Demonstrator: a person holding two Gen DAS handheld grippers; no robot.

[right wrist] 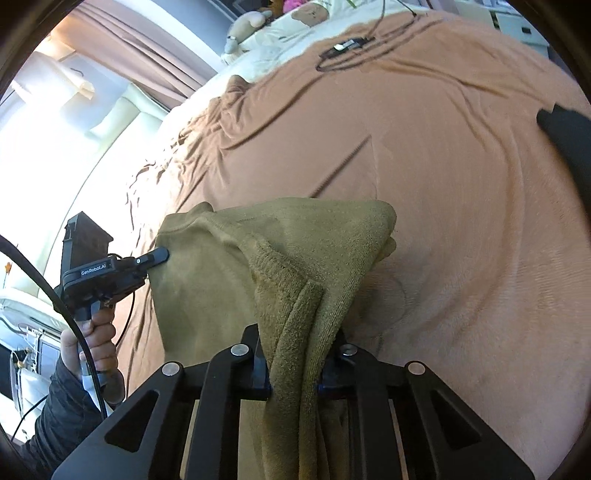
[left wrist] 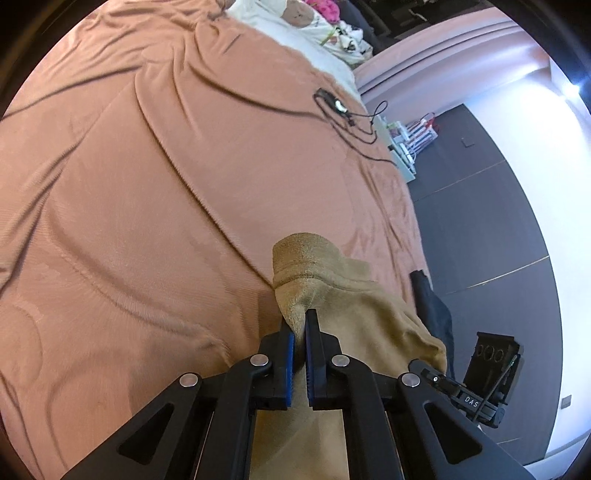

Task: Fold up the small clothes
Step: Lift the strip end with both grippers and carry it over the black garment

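Left claw [left wrist: 300, 325]: I've pinched the tan garment's [left wrist: 354, 295] edge.
Right claw [right wrist: 295, 347]: clamped on its bunched corner.
Surface: orange bedspread [left wrist: 166, 184] below.

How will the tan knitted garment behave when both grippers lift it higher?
The tan garment probably sags: it already drapes limply between the left gripper and right gripper. Its fuzzy knit likely grips the pads, so slipping seems unlikely.

place: bedroom | evidence: bed [left wrist: 147, 184], curtains [right wrist: 147, 48], plush toy [right wrist: 247, 22]
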